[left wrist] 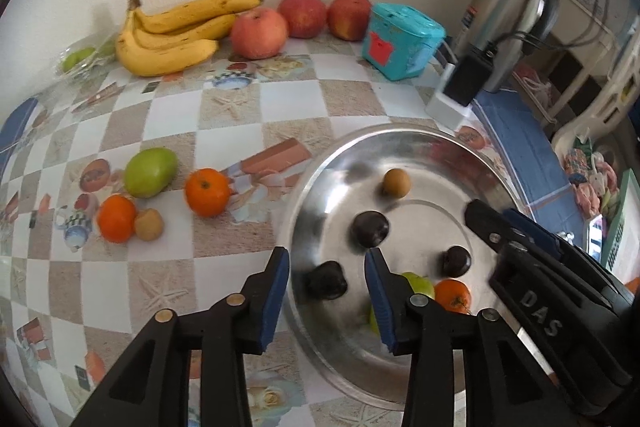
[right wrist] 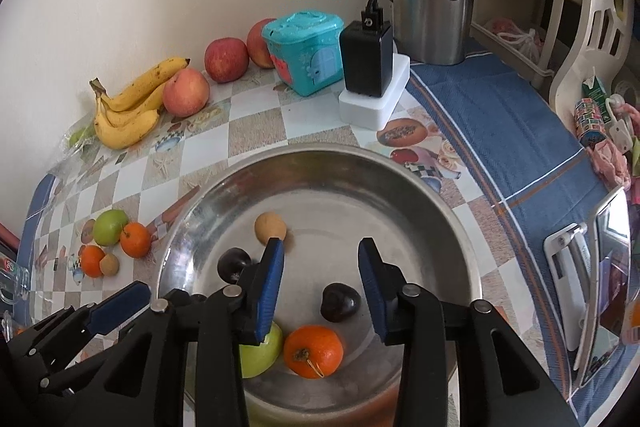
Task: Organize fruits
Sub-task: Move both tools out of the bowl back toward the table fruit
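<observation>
Checkered vinyl tablecloth (left wrist: 224, 99) printed with starfish and teapots, cream wall behind, and right in the middle of the action sits the wide shiny steel basin (right wrist: 440, 195). It holds a good haul: one green apple (right wrist: 260, 351) and one orange tangerine (right wrist: 314, 351) at six o'clock, a dark plum (right wrist: 340, 303) just above them, another dark plum (right wrist: 234, 263) at nine o'clock, and a small tan longan (right wrist: 271, 227) towards the far side. The left wrist view shows a third dark plum (left wrist: 326, 279) down near the left gripper (left wrist: 326, 291).

Both tools hang over the basin. The left gripper's blue pads stand apart with nothing pinched, the plum lying below the gap. The right gripper (right wrist: 320, 291) is likewise spread and empty, above the plum and tangerine.

So this reads as the drop-off: fruit in, jaws free. Plenty is left outside. At nine o'clock from the basin lie a green apple (left wrist: 151, 172), two orange tangerines (left wrist: 207, 191) (left wrist: 117, 219) and a tan longan (left wrist: 148, 224). Along the wall wait a bunch of yellow bananas (left wrist: 176, 35) and three red apples (left wrist: 259, 33).

Next call, I'd say: lift clear of the rim, swing the left gripper out to the nearest tangerine, open wider, and close gently, since round fruit will roll.
</observation>
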Available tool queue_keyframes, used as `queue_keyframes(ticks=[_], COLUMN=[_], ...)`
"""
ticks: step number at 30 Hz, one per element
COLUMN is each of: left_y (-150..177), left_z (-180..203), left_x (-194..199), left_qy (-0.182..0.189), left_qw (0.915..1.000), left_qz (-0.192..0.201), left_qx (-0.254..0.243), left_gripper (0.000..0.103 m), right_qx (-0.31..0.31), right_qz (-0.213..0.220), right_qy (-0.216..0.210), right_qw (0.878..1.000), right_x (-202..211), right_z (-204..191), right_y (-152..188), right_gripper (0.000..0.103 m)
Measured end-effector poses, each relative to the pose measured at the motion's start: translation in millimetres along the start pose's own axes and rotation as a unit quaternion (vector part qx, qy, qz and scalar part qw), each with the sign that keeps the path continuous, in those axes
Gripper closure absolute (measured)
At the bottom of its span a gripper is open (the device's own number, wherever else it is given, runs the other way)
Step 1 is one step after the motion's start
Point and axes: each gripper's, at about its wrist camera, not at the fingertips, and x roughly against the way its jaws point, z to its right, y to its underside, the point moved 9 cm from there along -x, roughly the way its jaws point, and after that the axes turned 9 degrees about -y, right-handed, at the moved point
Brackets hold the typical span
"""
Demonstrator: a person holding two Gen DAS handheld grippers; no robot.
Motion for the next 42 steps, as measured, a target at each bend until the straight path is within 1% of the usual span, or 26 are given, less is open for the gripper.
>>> queue_keyframes(ticks=[6, 11, 19, 28, 35, 39, 40, 41, 42], left_y=[-5, -7, -11, -12, -10, -7, -6, -5, -4], left_z=[-29, -51, -73, -81, -81, -83, -84, -85, -86], left_x=[4, 7, 12, 15, 13, 9, 8, 7, 6], left_qy=[-0.024, -0.036, -0.037, -0.040, -0.043, -0.052, -0.054, -0.058, -0.064], left_qw=[0.9988, 0.9966, 0.9932, 0.9920, 0.9921, 0.9915, 0.9912, 0.9909, 0.9903], left_qz=[-0.012, -0.020, -0.022, -0.022, -0.025, -0.034, -0.038, -0.041, -0.043], left_qx=[0.041, 0.071, 0.108, 0.118, 0.115, 0.114, 0.114, 0.114, 0.116], left_gripper=[0.060, 0.060, 0.060, 0.060, 0.060, 0.060, 0.058, 0.049, 0.044], right_qx=[-0.006, -0.006, 0.014, 0.038, 0.041, 0.042, 0.042, 0.043, 0.043], right_qz=[-0.004, -0.012, -0.024, -0.025, -0.034, -0.041, -0.042, -0.044, -0.044], right_qy=[0.002, 0.003, -0.005, -0.011, -0.014, -0.013, -0.013, -0.012, -0.010], right_qw=[1.000, 1.000, 1.000, 0.999, 0.998, 0.998, 0.998, 0.998, 0.998], right_x=[9, 14, 19, 23, 20, 16, 15, 14, 13], right_z=[-3, -7, -23, -40, -42, -42, -42, -42, -41], right_y=[-3, -2, 0, 0, 3, 6, 6, 7, 7], right_gripper=[0.063, 0.063, 0.063, 0.063, 0.063, 0.063, 0.063, 0.056, 0.048])
